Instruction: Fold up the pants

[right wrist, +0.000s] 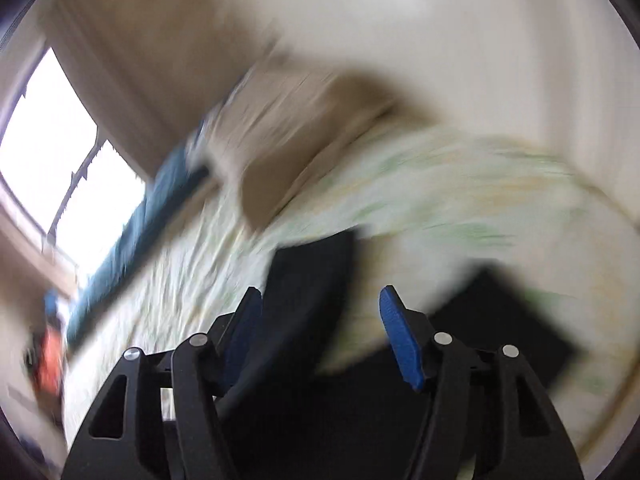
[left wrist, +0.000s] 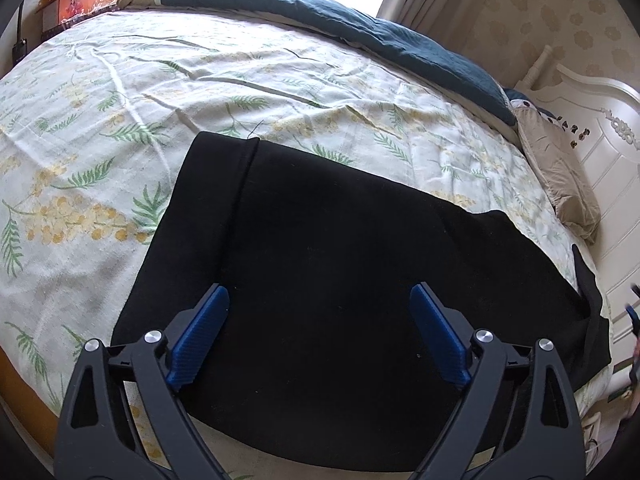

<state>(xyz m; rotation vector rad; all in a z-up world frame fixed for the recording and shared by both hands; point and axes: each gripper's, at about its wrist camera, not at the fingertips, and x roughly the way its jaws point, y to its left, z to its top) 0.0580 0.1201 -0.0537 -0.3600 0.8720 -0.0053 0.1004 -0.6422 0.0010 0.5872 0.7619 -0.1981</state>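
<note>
My left claw [left wrist: 319,300] hung wide open, empty, above the black pants [left wrist: 332,280], which lay flat on the floral bedsheet [left wrist: 120,120] near the bed's near edge. My right claw [right wrist: 320,304], badly blurred, stood parted with nothing between its blue pads [right wrist: 400,344], over the pants' dark cloth.
</note>
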